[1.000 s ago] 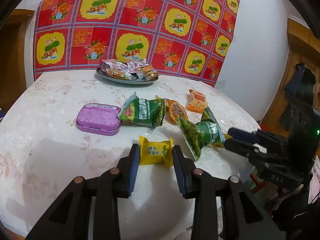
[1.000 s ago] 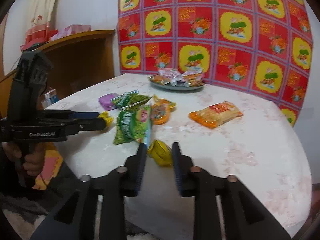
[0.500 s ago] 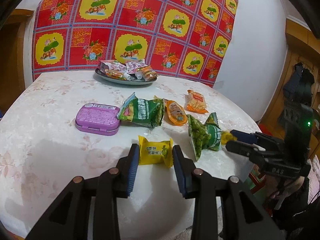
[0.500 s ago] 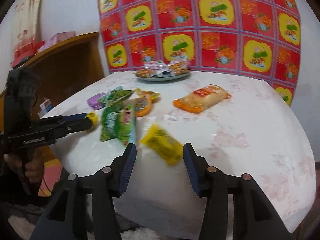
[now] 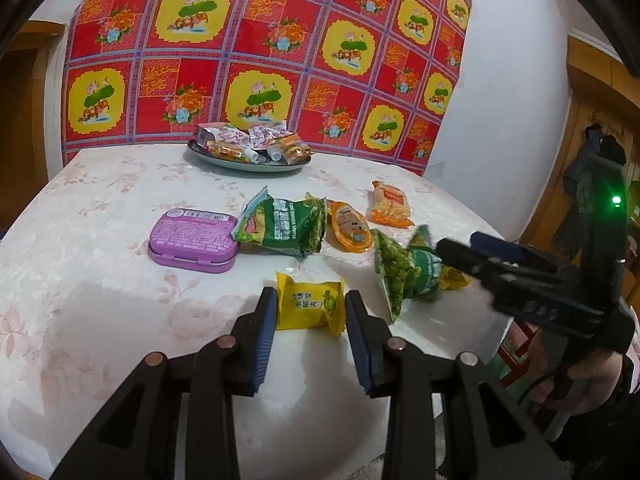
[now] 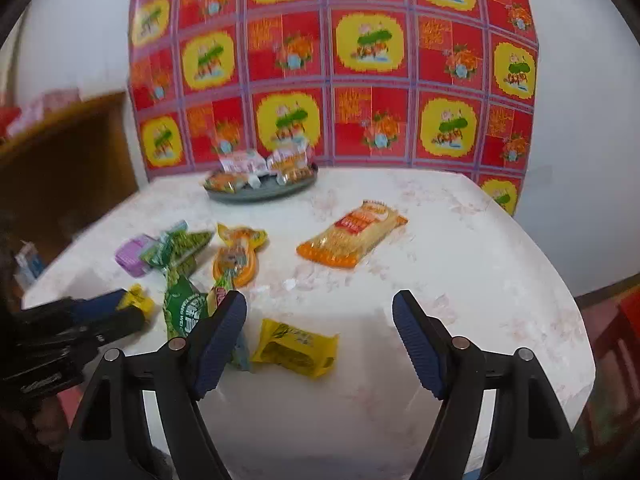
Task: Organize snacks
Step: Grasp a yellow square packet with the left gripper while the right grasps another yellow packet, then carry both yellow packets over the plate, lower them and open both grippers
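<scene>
Since a second ago, the right gripper has let go of a yellow packet and spread its jaws wide; the packet now lies flat on the desk between them, nearer the left jaw and touching neither. Half a second ago the packet was tilted in the gap; now it rests still. The left gripper has barely shifted: its jaws stand slightly apart on either side of a second yellow packet, close to its edges, and whether they touch it cannot be told.

From the left wrist view, a purple tin sits to the left of a green bag, the two touching or nearly so. An orange pouch lies just right of that bag, and an orange noodle pack sits a little farther back. A second green bag, showing peas, lies at the right, just beside the right gripper's fingers as seen from this side. A plate heaped with wrapped sweets stands at the far edge of the desk, in front of a red and yellow cloth hung on the wall.

From the right wrist view, which is somewhat blurred, the noodle pack lies well apart from the other snacks, to the right of the pouch.
</scene>
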{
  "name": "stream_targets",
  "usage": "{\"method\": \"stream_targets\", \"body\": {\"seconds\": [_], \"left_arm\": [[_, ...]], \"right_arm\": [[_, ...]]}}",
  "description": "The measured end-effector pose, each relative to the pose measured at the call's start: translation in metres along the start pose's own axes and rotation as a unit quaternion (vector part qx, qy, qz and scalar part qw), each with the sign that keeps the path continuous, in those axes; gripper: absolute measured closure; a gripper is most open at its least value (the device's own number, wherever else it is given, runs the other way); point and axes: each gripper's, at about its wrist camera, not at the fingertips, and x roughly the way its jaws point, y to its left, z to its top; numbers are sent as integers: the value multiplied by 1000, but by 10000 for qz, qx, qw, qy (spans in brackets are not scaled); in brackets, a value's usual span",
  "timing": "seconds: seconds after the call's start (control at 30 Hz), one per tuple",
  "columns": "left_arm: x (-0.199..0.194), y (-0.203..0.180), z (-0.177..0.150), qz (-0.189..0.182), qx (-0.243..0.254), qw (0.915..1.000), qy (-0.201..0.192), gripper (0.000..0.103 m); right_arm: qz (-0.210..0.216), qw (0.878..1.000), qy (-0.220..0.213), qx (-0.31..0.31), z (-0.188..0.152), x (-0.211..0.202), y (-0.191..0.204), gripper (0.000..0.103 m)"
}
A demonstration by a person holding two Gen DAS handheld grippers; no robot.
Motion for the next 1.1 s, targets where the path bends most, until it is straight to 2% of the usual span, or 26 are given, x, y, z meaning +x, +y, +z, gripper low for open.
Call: {"method": "stream_targets", "body": {"seconds": [0.17,0.27,0.3,0.33,0.47,0.53,0.67,0.83,0.97,1.1], "left_arm": [[-2,2,-1,-63,48,10000,-22,69],[-2,2,-2,-81,49,9999,-42,69],[-2,2,-2,-76,50,9999,-49,69],[-2,2,-2,-64,57,10000,-49,69],[-2,1,-3,-18,49,10000,-55,68],[-3,0,-2,40,-13,10000,-49,69],[-2,-3,3,79,16,9999,63,70],[-13,-10,13,155,97,9998,-85,71],[-30,-16,37,281,283,9990,-219,71],[-39,-20,63,620,482,9967,-191,71]], "right_arm": [[-288,9991,308,-20,-7,12,7,26],[-297,9990,317,48,-14,13,5,44],[-308,9991,289,48,-14,12,5,59],[-312,9990,289,118,-13,10,2,68],[-291,9992,262,83,-15,8,2,71],[-149,9997,199,62,-15,6,2,76],[68,10000,24,-28,-7,-1,3,77],[251,9993,-243,-162,7,-11,-1,77],[326,9976,-383,-478,24,-14,-1,77],[342,9933,-592,-930,50,-19,5,77]]}}
